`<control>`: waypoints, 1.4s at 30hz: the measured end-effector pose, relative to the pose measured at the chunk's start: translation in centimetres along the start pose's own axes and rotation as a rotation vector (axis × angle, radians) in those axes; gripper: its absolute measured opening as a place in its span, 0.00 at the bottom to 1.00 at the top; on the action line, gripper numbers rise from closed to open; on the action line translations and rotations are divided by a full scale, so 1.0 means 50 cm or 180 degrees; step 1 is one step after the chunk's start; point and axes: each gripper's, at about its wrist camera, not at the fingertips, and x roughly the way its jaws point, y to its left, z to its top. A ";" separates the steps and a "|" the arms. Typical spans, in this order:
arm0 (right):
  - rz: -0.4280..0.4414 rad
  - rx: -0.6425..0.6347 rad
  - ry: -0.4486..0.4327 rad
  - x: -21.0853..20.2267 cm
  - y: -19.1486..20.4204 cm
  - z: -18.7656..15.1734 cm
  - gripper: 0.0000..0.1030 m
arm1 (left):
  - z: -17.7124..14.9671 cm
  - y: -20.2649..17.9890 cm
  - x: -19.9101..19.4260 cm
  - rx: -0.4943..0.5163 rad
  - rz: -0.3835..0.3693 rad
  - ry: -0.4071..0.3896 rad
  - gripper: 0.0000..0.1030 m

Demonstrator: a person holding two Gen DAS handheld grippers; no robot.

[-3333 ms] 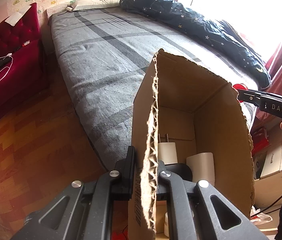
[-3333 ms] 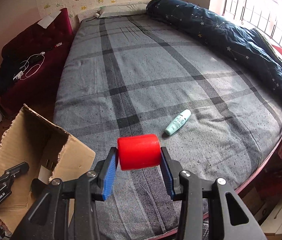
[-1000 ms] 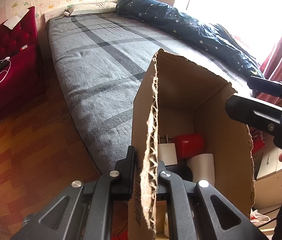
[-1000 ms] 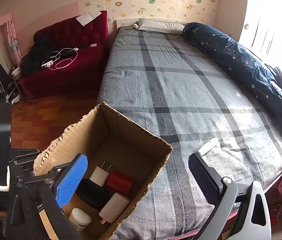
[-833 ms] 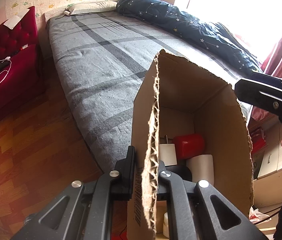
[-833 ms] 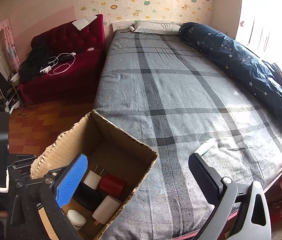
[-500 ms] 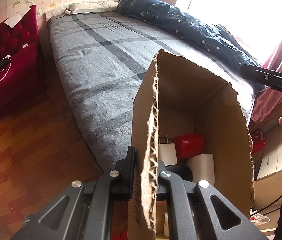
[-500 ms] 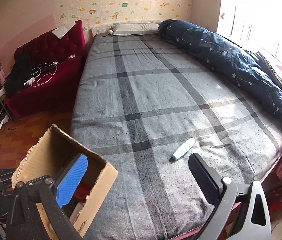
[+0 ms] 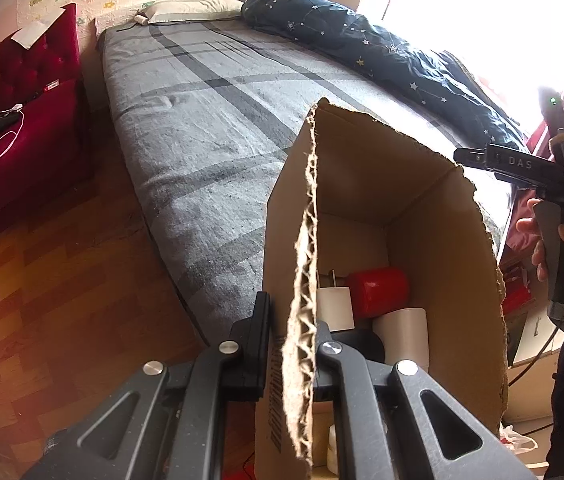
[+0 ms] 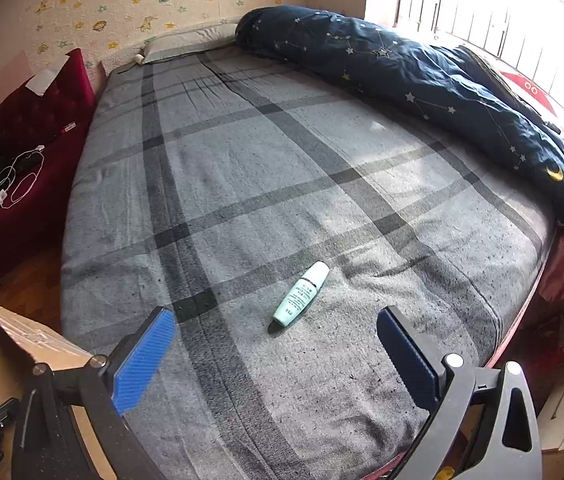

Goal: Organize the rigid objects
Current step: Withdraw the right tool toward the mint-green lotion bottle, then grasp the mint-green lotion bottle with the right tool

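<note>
Right hand-held gripper spread wide and empty, hovering above the bed, aimed at the mint tube lying flat between the blue pads. Likely light, stiff plastic, smooth and prone to rolling; best pinched across mid-body. Left hand-held gripper clamped on the cardboard box wall, red cylinder inside.
</note>
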 end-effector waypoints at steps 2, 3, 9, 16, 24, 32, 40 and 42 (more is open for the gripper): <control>-0.0012 0.0051 0.0056 0.027 -0.008 0.000 1.00 | 0.003 0.003 0.003 -0.0009 -0.0017 0.0010 0.09; -0.0024 0.0066 0.0076 0.040 -0.010 0.000 1.00 | 0.005 0.003 0.004 -0.0009 -0.0017 0.0013 0.09; -0.0094 0.0201 0.0226 0.114 -0.028 0.004 1.00 | 0.015 0.008 0.010 -0.0005 -0.0003 0.0032 0.09; -0.0150 0.0346 0.0379 0.189 -0.048 0.010 1.00 | 0.023 0.013 0.015 -0.0004 -0.0013 0.0039 0.09; -0.0185 0.0471 0.0569 0.266 -0.066 0.005 1.00 | 0.033 0.015 0.021 -0.0004 -0.0020 0.0051 0.09; -0.0150 0.0537 0.0620 0.294 -0.070 0.007 0.99 | 0.036 0.016 0.023 -0.0014 -0.0020 0.0054 0.09; -0.0104 0.0529 0.0703 0.313 -0.067 0.011 0.71 | 0.034 0.016 0.024 -0.0030 -0.0010 0.0060 0.09; -0.0085 0.0535 0.0752 0.320 -0.067 0.009 0.58 | 0.033 0.016 0.025 -0.0035 -0.0008 0.0058 0.09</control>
